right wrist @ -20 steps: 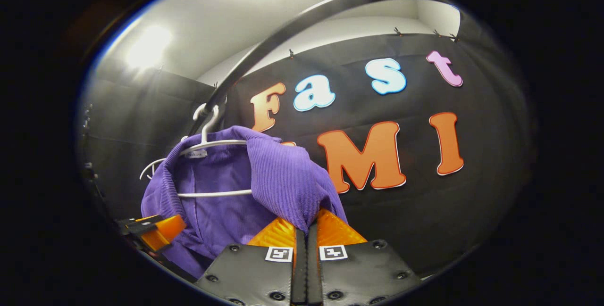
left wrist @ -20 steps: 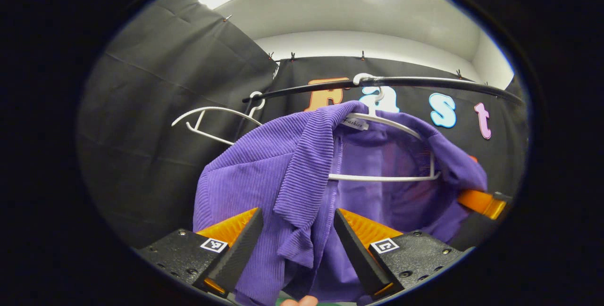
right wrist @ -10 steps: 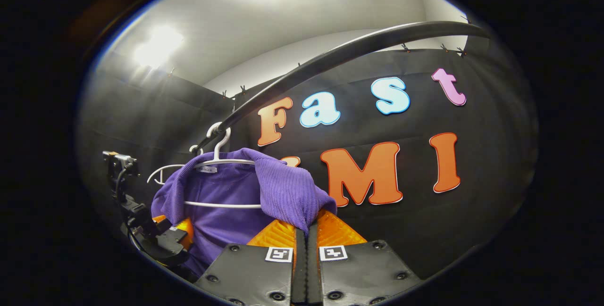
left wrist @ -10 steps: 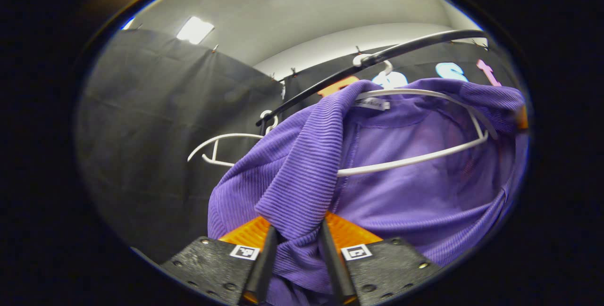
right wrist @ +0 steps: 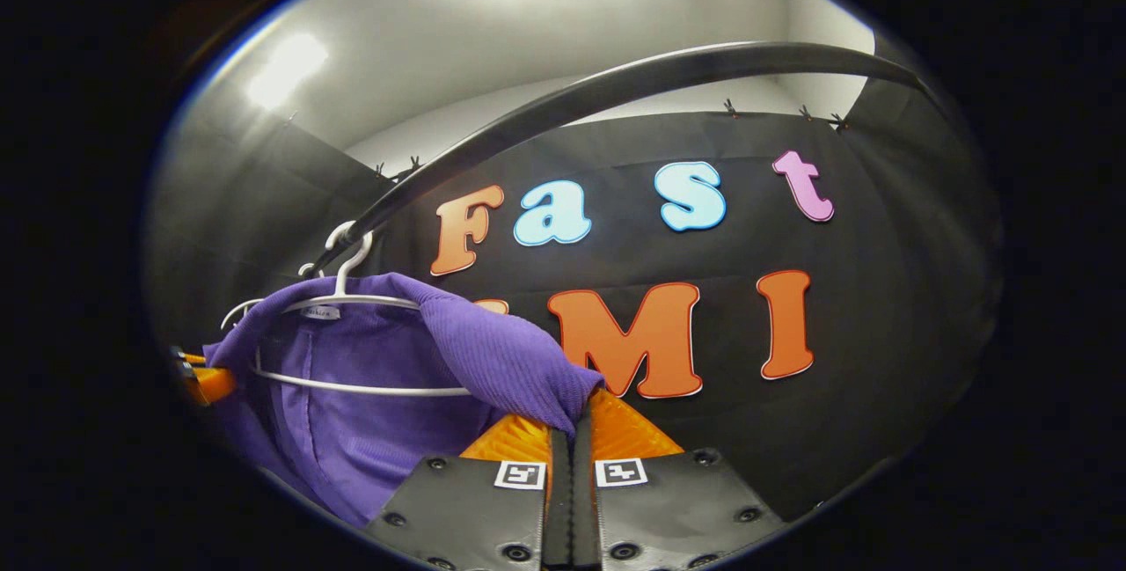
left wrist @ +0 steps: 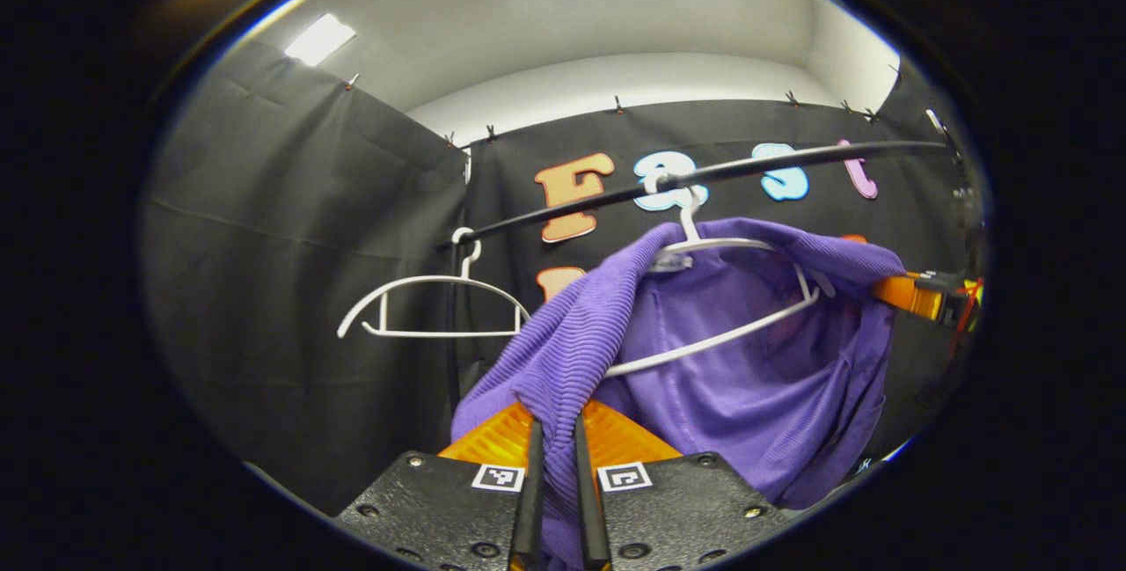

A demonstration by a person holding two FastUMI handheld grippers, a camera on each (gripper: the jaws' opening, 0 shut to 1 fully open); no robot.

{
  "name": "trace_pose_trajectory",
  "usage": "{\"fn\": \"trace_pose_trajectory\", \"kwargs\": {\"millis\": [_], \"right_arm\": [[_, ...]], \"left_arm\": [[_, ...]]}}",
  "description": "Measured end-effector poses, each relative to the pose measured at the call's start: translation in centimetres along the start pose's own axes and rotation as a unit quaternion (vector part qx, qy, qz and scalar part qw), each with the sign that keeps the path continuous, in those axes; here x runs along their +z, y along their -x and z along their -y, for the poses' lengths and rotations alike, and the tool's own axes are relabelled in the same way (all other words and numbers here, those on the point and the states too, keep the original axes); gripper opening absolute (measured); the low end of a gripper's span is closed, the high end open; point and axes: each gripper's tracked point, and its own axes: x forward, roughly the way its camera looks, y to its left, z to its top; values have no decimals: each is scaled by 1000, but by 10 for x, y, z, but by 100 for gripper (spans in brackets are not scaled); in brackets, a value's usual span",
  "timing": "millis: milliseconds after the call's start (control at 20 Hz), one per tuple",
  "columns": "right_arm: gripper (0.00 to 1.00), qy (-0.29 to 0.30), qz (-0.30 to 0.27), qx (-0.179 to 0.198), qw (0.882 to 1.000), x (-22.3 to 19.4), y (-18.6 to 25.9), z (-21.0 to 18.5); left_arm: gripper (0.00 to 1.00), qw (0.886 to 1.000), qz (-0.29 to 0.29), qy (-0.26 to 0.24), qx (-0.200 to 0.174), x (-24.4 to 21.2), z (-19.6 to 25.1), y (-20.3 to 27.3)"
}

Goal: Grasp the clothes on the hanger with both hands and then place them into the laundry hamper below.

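A purple ribbed garment [left wrist: 748,360] hangs on a white hanger [left wrist: 704,241] hooked over the black rail [left wrist: 792,162]. My left gripper [left wrist: 554,439] is shut on the garment's left shoulder fabric, which is pulled down off the hanger toward me. In the right gripper view the same garment [right wrist: 369,413] drapes from its hanger [right wrist: 352,303], and my right gripper [right wrist: 567,435] is shut on its right shoulder fabric. The right gripper [left wrist: 924,296] also appears far right in the left gripper view; the left gripper [right wrist: 198,377] shows at the left edge of the right gripper view.
An empty white hanger [left wrist: 431,307] hangs on the rail to the left of the garment. The rail [right wrist: 616,96] arcs overhead in the right gripper view. Black cloth walls close in behind and on the left.
My left gripper closed from open onto the left shoulder fabric and drew back, pulling it off the hanger's arm. The right gripper stayed shut on the other shoulder.
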Motion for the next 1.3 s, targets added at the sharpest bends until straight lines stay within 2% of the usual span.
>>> {"fn": "trace_pose_trajectory", "kwargs": {"millis": [100, 350, 400, 500, 600, 650, 700, 800, 1200, 1250, 1300], "right_arm": [[7, 0, 8, -9, 1000, 4, -4, 4], [7, -21, 15, -27, 999, 11, -17, 11], [7, -26, 15, -26, 999, 12, -19, 10], [7, -39, 17, -25, 999, 16, -22, 10], [7, -54, 13, -21, 998, 12, -24, 10], [7, -62, 9, -15, 998, 10, -29, 7], [7, -68, 7, -10, 998, 7, -30, 6], [7, -67, 6, -11, 998, 6, -32, 3], [7, -43, 12, -31, 999, 9, -64, 9], [7, -35, 12, -35, 999, 6, -68, 10], [7, -22, 7, -38, 999, 2, -68, 8]], "left_arm": [[9, 999, 29, -6, 11, 30, -13, -4], [10, 994, 65, -51, 74, 64, -60, -43], [7, 994, 69, -40, 72, 66, -65, -52], [10, 996, 81, 17, 45, 65, -73, -68], [7, 996, 74, 30, 26, 48, -89, -85], [10, 998, 57, 34, 20, 29, -95, -92], [12, 998, 43, 48, 15, 12, -97, -96], [10, 997, 24, 78, 11, -12, -95, -95], [10, 996, -42, 82, 18, -81, -83, -105], [13, 996, -47, 79, 14, -88, -79, -102], [10, 996, -52, 74, 12, -95, -75, -98]]}}
